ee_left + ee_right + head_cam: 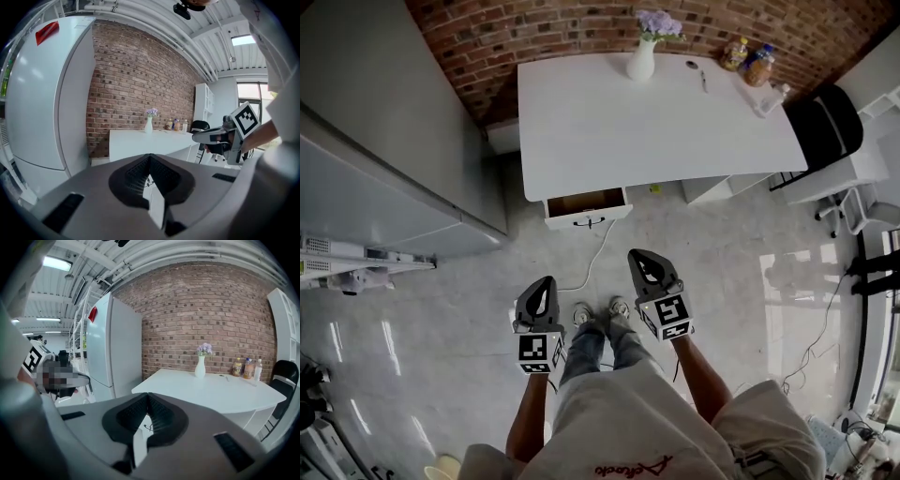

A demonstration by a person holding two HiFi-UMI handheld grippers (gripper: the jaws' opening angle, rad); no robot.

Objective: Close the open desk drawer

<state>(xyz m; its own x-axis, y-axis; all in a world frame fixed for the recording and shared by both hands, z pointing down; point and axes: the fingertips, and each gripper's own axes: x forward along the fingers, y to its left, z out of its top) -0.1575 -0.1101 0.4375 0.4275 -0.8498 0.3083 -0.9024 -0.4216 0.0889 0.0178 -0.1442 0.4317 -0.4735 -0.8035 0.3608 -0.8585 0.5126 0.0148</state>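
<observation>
The white desk (656, 122) stands against the brick wall. Its left drawer (586, 207) is pulled out, showing a brown inside and a dark handle (589, 222) on the white front. Both grippers hover over the floor, short of the drawer and pointing toward it. My left gripper (547, 279) is shut and holds nothing; it sits below and left of the drawer. My right gripper (635, 253) is shut and empty too, slightly right of the drawer and nearer to it. In the right gripper view the desk (211, 390) lies ahead of the shut jaws (148, 395).
A white vase with purple flowers (642, 56) and bottles (748, 61) stand at the desk's back edge. A black chair (825, 122) is at the right, a tall grey refrigerator (384, 122) at the left. A white cable (592, 258) runs across the floor near my feet (600, 314).
</observation>
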